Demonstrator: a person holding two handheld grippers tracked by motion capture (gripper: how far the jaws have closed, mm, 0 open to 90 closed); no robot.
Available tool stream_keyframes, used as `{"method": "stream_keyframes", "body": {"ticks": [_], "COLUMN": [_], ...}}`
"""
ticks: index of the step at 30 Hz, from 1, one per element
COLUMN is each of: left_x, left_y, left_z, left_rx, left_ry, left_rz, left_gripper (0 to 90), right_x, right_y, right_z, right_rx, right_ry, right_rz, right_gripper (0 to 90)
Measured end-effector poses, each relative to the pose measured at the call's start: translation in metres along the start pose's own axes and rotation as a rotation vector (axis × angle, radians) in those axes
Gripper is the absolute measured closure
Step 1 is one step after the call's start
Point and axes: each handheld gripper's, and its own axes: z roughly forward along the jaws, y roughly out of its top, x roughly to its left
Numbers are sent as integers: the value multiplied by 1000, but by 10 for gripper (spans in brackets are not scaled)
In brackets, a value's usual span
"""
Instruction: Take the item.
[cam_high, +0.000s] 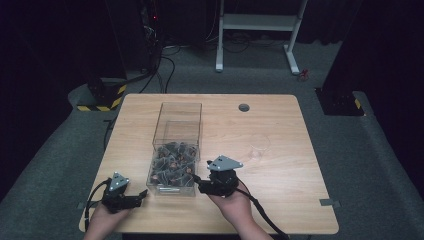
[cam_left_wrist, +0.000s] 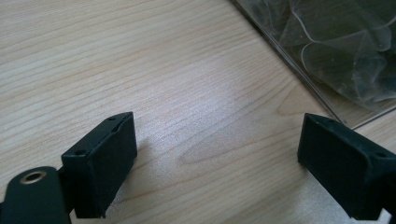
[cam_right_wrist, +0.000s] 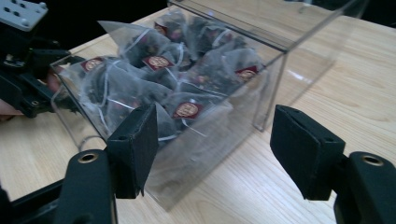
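A clear plastic box (cam_high: 176, 150) stands near the middle of the wooden table (cam_high: 280, 185), long and straight-walled, with its near end toward the person; that end is heaped with tea bags (cam_right_wrist: 159, 88), while the far end is bare. The bags are see-through pyramid pouches of dark leaves, each with a white string and a small dark red tag (cam_right_wrist: 188, 110) printed with a round pale emblem (too small to read any words). The right gripper (cam_high: 201, 181) sits just beside the box's near right corner, its jaws standing apart with nothing clamped; in the right gripper view one jaw lies in front of the box wall and the other out over bare wood. The left gripper (cam_high: 141, 197) rests on the table just left of the box's near left corner, jaws wide apart over bare wood. Right of the box lies a faint clear round thing (cam_high: 259, 146), and beyond it a round cable hole (cam_high: 244, 107). The table is pale wood grain on grey carpet (cam_high: 350, 150); behind the box the room is dark, with a white desk frame (cam_high: 257, 30) and black cables (cam_high: 167, 65).
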Motion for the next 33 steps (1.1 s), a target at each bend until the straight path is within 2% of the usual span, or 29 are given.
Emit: {"method": "stream_keyframes", "body": {"ticks": [10,20,33], "left_x": [0,0,0], "left_y": [0,0,0], "left_z": [0,0,0], "left_rx": [0,1,0], "left_ry": [-2,-4,-6], "left_rz": [1,4,5], "left_gripper": [121,122,122], "right_x": [10,16,31], "right_y": [5,10,16], "right_z": [9,17,33], "right_rx": [2,0,14], "right_ry": [30,60,89], "right_rz": [-17,-11,-65], "right_gripper": [344,376,452]}}
